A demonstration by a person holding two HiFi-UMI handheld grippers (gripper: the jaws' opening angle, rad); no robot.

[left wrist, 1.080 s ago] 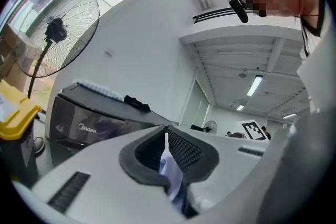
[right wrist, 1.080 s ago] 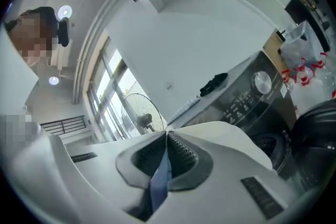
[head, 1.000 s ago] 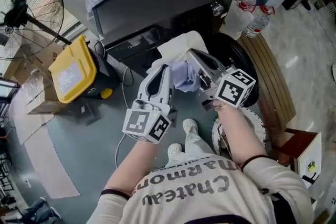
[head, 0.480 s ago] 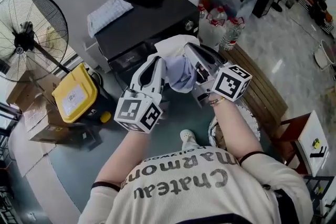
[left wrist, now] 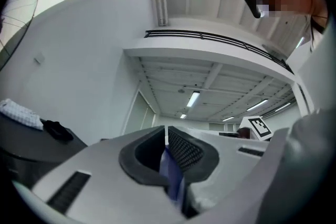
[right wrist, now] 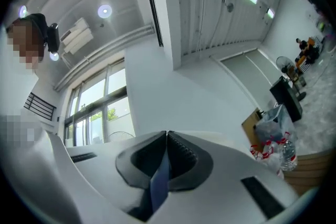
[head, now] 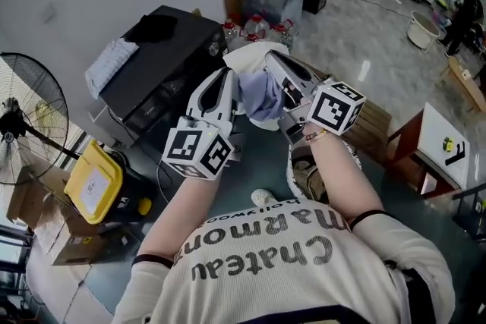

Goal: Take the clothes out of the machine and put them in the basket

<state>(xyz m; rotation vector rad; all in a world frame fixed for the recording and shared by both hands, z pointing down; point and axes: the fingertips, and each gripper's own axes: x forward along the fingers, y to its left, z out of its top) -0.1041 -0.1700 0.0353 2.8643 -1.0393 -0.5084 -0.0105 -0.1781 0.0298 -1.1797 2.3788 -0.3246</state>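
In the head view both grippers are held up side by side in front of the person. My left gripper (head: 225,84) and my right gripper (head: 275,72) are each shut on the same bundle of clothes: a pale blue garment (head: 262,99) with a white cloth (head: 254,55) over its top. Blue fabric (left wrist: 171,178) is pinched between the left gripper's (left wrist: 166,136) pads. The right gripper (right wrist: 167,139) clamps a strip of the same blue cloth (right wrist: 159,183). The black machine (head: 163,64) lies behind and below, to the left. The white basket (head: 291,163) shows under my right forearm.
A checked towel (head: 110,64) and a dark cloth (head: 156,28) lie on the machine. A standing fan (head: 26,121) and a yellow-lidded bin (head: 93,182) are at the left. Water bottles (head: 254,28), a wooden bench (head: 373,129) and a white table (head: 448,144) are at the right.
Both grippers have risen together with the clothes bundle, away from the machine's front. The head view has swung, so the machine now sits farther left and the room at the right shows.
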